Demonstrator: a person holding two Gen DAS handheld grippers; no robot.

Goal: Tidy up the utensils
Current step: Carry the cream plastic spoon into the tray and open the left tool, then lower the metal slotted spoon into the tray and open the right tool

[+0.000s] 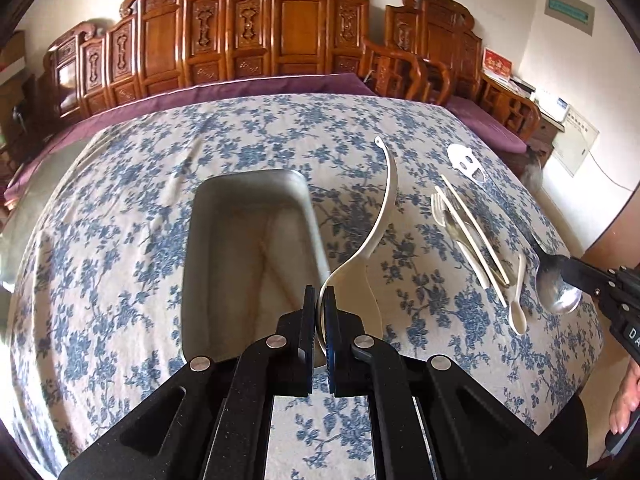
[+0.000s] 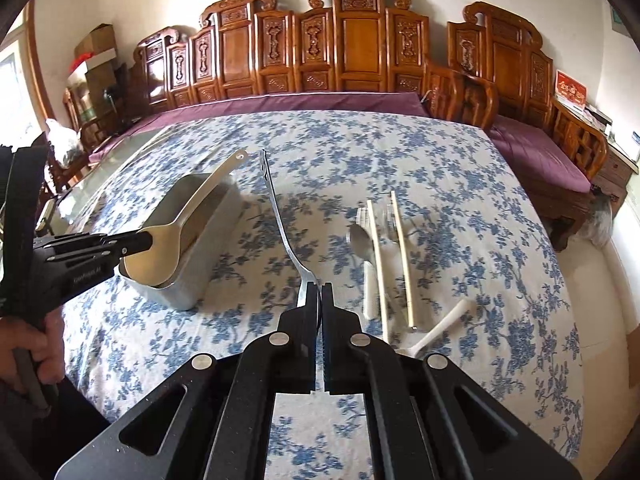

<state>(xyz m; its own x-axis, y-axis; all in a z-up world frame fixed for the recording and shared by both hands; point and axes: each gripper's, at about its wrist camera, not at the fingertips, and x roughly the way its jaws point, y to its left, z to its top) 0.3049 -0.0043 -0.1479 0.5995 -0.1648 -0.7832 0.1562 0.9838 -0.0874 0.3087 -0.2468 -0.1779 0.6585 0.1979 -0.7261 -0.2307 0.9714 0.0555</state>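
Note:
My left gripper (image 1: 319,292) is shut on the bowl rim of a cream plastic ladle (image 1: 388,196), whose handle curves up and away. The ladle hangs over the near end of a rectangular metal tray (image 1: 200,216) on the floral cloth. In the right wrist view the same ladle (image 2: 160,256) sits over the tray (image 2: 200,280), held by the left gripper (image 2: 146,242). My right gripper (image 2: 320,288) is shut on a metal spoon (image 2: 280,216); its bowl is hidden between the pads. In the left wrist view the right gripper (image 1: 566,266) pinches the spoon's bowl (image 1: 556,292) above the cloth.
To the right of the tray several utensils lie on the cloth: chopsticks (image 2: 402,256), a fork (image 2: 392,216), a metal spoon (image 2: 362,244) and a small white spoon (image 2: 444,324). A carved wooden bench with purple cushions (image 2: 320,100) stands behind the table.

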